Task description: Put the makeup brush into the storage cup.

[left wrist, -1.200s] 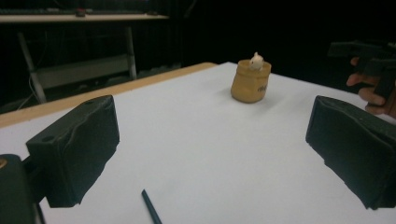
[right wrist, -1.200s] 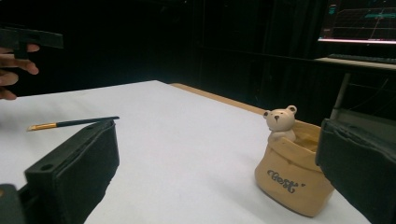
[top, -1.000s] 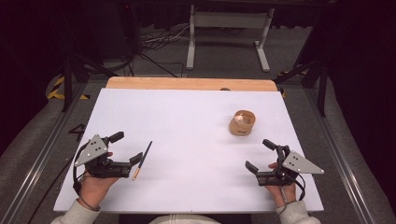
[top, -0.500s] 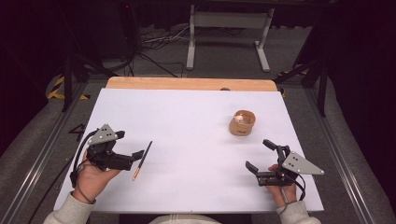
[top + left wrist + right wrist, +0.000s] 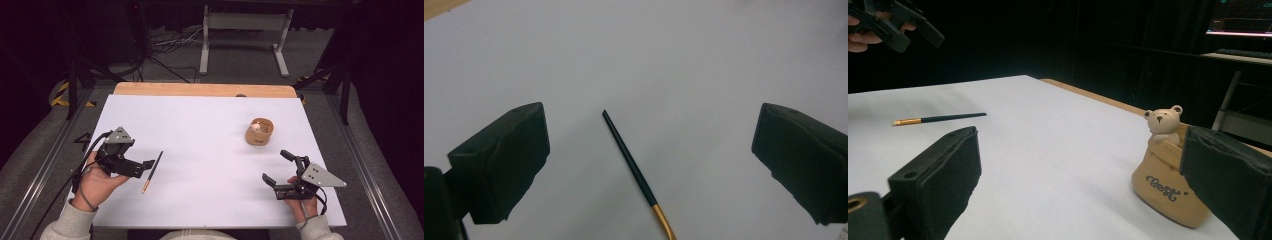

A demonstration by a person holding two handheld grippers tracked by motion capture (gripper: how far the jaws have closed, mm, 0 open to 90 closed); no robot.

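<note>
Two tools are at work, and only your left one has moved. Over the last second your left tool [image 5: 147, 163] has lifted off the surface [image 5: 210, 130], swung inward and tipped toward the brush [image 5: 152, 172], which lies flat in the lower left of the high view, black handle pointing up-frame, gold ferrule nearer you. That reads as the approach to a pickup: jaws spread wide, nothing pinched yet.

Your left gripper view adds what the high view cannot: the brush [image 5: 636, 172] sits between the two jaws, slanting across the gap and clear of both.

Your right tool [image 5: 278, 168], lower right, has stayed put, jaws also spread and empty. Its own view shows the holder [image 5: 1168, 192] as a tan pouch with a small bear [image 5: 1163, 121] peeking out, detail that the high view reduces to a tan cup [image 5: 259, 132].
</note>
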